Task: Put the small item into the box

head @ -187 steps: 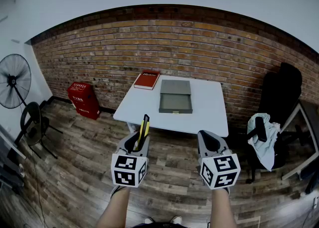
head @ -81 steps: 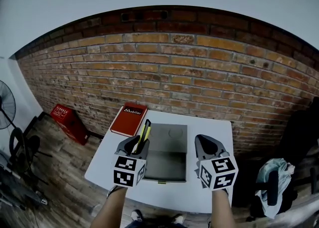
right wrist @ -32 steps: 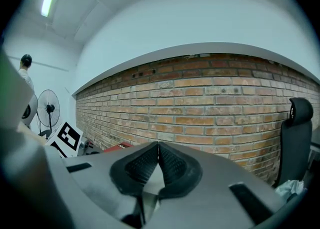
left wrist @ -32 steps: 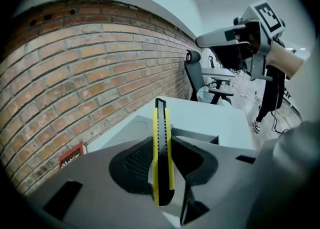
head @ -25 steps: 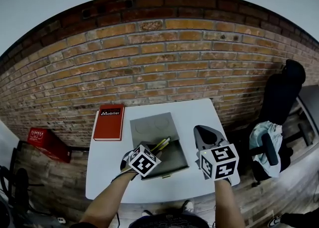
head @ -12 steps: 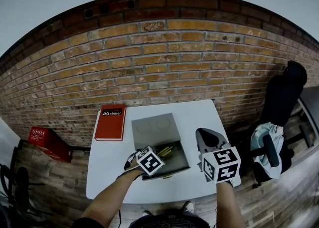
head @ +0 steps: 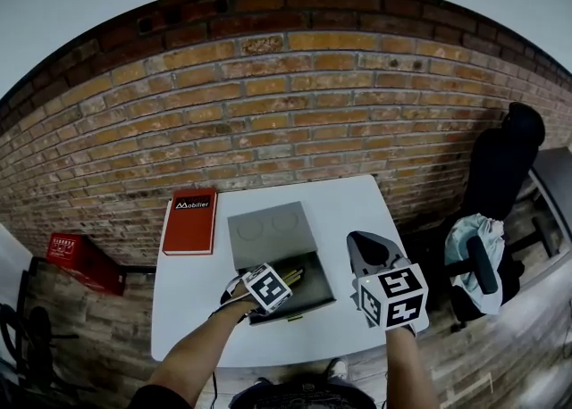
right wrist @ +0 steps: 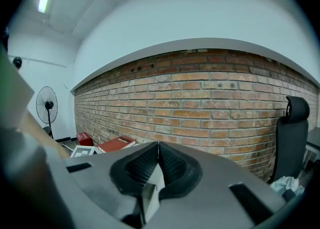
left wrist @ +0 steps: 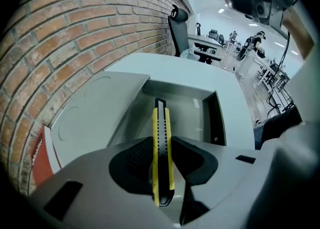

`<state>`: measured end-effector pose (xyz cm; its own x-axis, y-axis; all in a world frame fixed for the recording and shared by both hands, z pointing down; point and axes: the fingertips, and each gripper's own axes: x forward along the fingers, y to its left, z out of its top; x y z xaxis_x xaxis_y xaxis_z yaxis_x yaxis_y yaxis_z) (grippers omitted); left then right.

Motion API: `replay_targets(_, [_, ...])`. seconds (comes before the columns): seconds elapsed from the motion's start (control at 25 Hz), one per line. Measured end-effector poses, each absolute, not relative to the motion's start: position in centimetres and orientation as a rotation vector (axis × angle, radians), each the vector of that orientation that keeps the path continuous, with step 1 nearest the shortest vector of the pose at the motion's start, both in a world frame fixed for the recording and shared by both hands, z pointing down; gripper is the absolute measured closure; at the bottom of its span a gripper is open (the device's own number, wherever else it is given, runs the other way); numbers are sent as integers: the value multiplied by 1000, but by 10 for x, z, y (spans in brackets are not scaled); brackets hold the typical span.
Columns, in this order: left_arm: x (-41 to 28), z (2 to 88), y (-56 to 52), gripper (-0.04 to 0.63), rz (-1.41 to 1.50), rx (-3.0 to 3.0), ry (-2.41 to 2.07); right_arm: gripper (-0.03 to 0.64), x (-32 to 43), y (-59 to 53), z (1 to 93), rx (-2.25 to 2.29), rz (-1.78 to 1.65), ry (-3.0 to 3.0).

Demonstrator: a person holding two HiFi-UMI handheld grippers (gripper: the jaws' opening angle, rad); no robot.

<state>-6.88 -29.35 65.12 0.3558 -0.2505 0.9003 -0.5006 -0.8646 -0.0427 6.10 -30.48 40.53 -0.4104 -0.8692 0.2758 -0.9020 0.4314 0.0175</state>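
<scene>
- Two grippers work over a white table (head: 357, 211) set against a brick wall (head: 268, 112).
- A grey box (head: 295, 312) sits mid-table with its lid (head: 273, 233) laid back flat at twelve o'clock of the open tray.
- The left gripper (head: 284, 278) hangs over the tray, its jaws pinching a yellow-and-black utility knife (left wrist: 160, 123) by its flat sides.
- In the left gripper view the knife stands on edge between the pads and points into the tray; whether its tip touches the tray floor cannot be told.
- The right gripper (head: 362, 242) hovers at three o'clock of the box, above the table's right part. Its jaws are pressed together with nothing between them.
- A red book (head: 189, 220) lies at ten o'clock of the box, just beside the lid.
- A black office chair (head: 505, 166) stands at three o'clock, off the table.
</scene>
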Motion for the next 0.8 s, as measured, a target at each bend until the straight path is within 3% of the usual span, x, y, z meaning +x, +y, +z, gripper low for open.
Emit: replay_targets(0.8, [-72,672,-290,465,1557,2304,-575,597,66,-308,416,1535,221,-2422])
